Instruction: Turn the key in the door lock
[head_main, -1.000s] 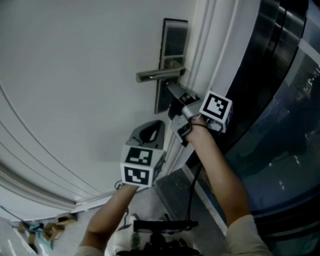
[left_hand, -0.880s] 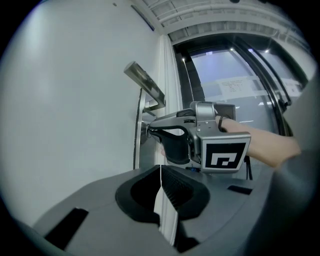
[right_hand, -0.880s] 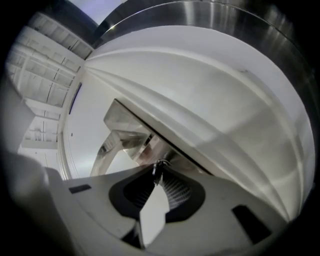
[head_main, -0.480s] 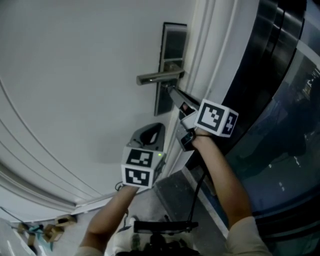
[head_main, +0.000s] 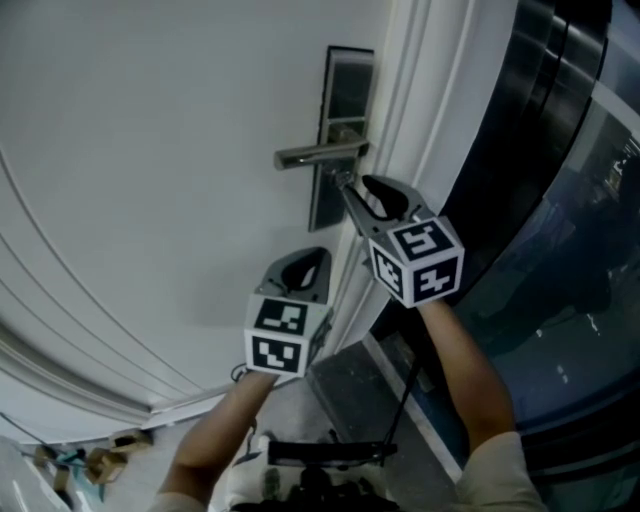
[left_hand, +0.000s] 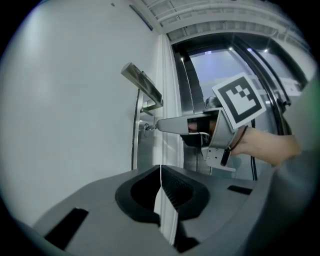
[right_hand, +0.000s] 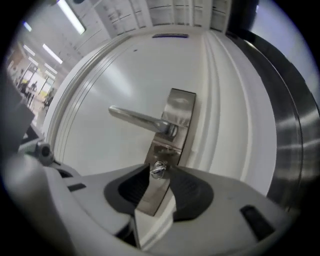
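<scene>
A small silver key (right_hand: 159, 169) sits in the lock of the steel plate (right_hand: 179, 112), just under the lever handle (right_hand: 140, 120) of the white door. My right gripper (right_hand: 159, 171) points level at the lock. Its jaws are opening, with the key's head between the tips and a little gap on each side. In the head view the right gripper (head_main: 349, 188) reaches the plate (head_main: 345, 90) below the handle (head_main: 315, 153). My left gripper (head_main: 316, 248) hangs lower, in front of the door's edge, with its jaws together and nothing in them. The left gripper view shows the right gripper's tip (left_hand: 159, 125) at the key (left_hand: 147, 128).
The white door frame (head_main: 420, 110) runs along the right of the lock plate. Beyond it stands dark glass with metal framing (head_main: 560, 200). A ribbed white moulding (head_main: 90, 360) and floor clutter (head_main: 90, 460) lie at the lower left.
The right gripper has rolled about its own axis, so its marker cube now faces the camera. Its jaws have spread off the key. The left gripper has stayed put.
</scene>
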